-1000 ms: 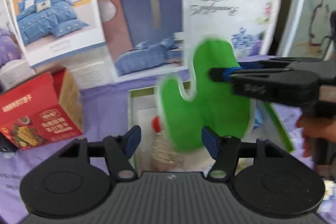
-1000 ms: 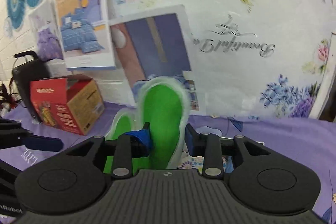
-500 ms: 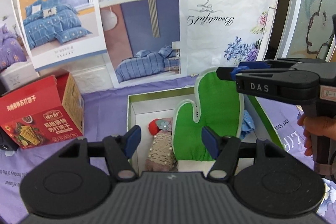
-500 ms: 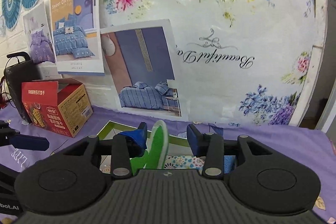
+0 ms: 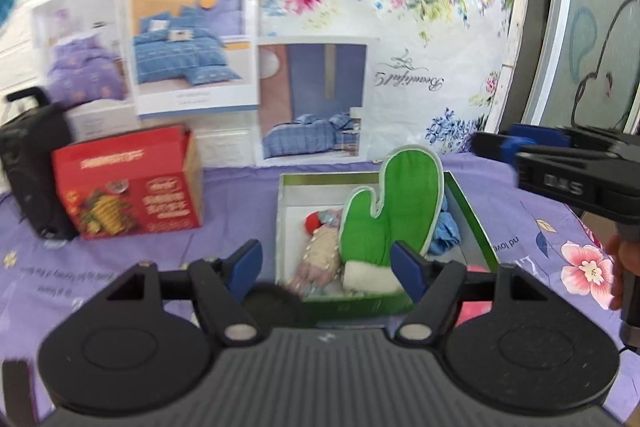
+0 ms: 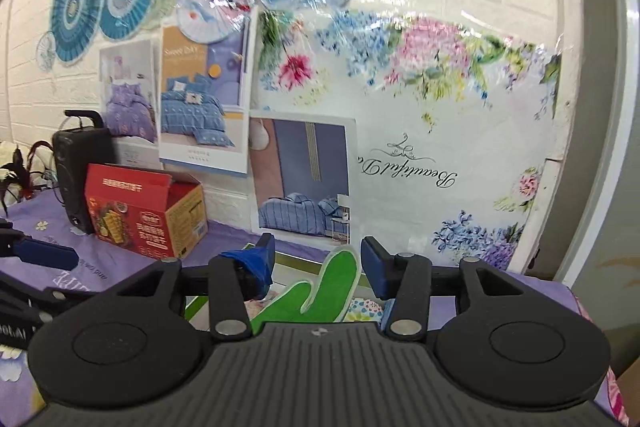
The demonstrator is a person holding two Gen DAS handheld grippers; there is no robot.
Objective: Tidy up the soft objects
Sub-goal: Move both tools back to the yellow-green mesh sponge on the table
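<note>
A green oven mitt (image 5: 384, 207) with white trim lies in the green-sided box (image 5: 474, 227), leaning on its right wall, cuff toward me. It also shows in the right wrist view (image 6: 320, 291). A beige soft toy (image 5: 322, 255) with a red part and a blue cloth (image 5: 446, 231) lie beside it in the box. My left gripper (image 5: 326, 265) is open and empty in front of the box. My right gripper (image 6: 318, 263) is open and empty, above and behind the mitt; it shows at the right of the left wrist view (image 5: 560, 163).
A red snack carton (image 5: 128, 187) stands left of the box, with a black speaker (image 5: 32, 163) behind it. A pink object (image 5: 474, 299) lies at the box's near right corner. Posters cover the wall behind. The surface is a purple flowered cloth (image 5: 540, 235).
My right gripper opened and let go of the green mitt, which now rests in the box. The right gripper pulled up and back to the right. The left gripper drew back a little.
</note>
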